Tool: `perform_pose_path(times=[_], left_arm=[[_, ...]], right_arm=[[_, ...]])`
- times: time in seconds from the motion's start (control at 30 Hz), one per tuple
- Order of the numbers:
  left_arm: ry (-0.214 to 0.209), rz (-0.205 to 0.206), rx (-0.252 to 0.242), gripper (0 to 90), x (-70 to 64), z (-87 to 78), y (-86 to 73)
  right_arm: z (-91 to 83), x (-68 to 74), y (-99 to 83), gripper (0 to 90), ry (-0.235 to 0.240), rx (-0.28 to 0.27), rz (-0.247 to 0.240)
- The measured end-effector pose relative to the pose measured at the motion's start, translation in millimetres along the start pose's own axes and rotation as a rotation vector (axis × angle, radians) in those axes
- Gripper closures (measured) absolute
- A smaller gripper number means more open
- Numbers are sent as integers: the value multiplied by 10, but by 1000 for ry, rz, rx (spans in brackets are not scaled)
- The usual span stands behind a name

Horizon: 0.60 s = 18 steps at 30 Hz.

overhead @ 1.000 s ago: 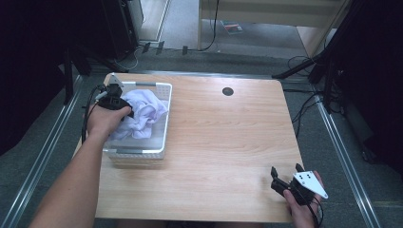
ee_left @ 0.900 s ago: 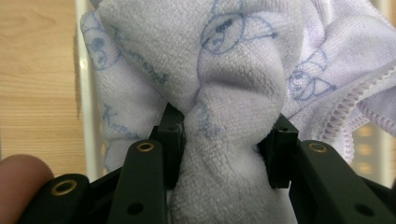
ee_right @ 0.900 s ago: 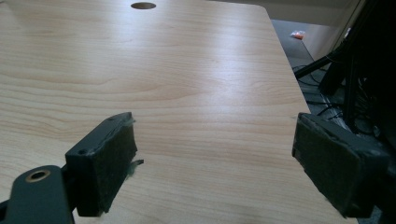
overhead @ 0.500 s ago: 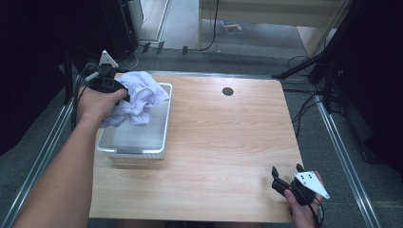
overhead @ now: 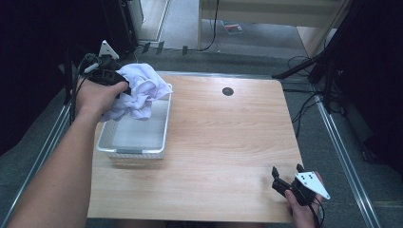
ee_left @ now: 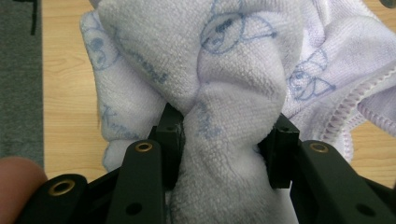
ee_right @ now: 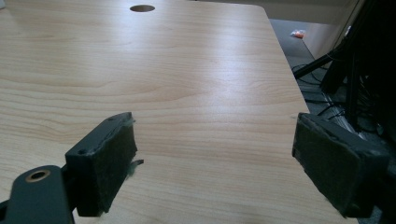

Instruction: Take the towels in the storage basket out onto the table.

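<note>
A pale lilac towel with blue cartoon prints hangs bunched above the far end of the white plastic basket. My left gripper is shut on a thick fold of the towel, lifted over the basket's far left corner. In the left gripper view the cloth bulges between the two black jaws and spreads above them. My right gripper rests near the table's front right edge, open, with nothing between its padded fingers.
The wooden table has a round cable hole near its far edge. Metal rails run along both sides. Cables and dark stands lie on the floor beyond the table and to the right.
My left gripper has lifted the towel out of the basket, moving up and toward the far left. The basket's inside now shows bare. The right gripper has stayed put.
</note>
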State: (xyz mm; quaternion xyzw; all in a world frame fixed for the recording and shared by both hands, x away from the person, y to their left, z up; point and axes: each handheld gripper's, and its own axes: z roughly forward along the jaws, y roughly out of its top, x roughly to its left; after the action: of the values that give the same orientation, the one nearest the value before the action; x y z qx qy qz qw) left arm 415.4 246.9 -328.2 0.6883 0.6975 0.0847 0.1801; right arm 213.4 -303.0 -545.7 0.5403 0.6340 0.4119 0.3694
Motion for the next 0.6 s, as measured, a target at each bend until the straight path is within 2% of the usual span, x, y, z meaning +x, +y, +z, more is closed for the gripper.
perform_pose_path(times=[0.27, 0.6], left_arm=[[-8, 47, 3, 597, -240, 6, 48], [-60, 106, -12, 596, -749, 47, 96]], right_arm=[[4, -3, 0, 137, 1, 1, 0], [6, -8, 2, 137, 3, -1, 1]])
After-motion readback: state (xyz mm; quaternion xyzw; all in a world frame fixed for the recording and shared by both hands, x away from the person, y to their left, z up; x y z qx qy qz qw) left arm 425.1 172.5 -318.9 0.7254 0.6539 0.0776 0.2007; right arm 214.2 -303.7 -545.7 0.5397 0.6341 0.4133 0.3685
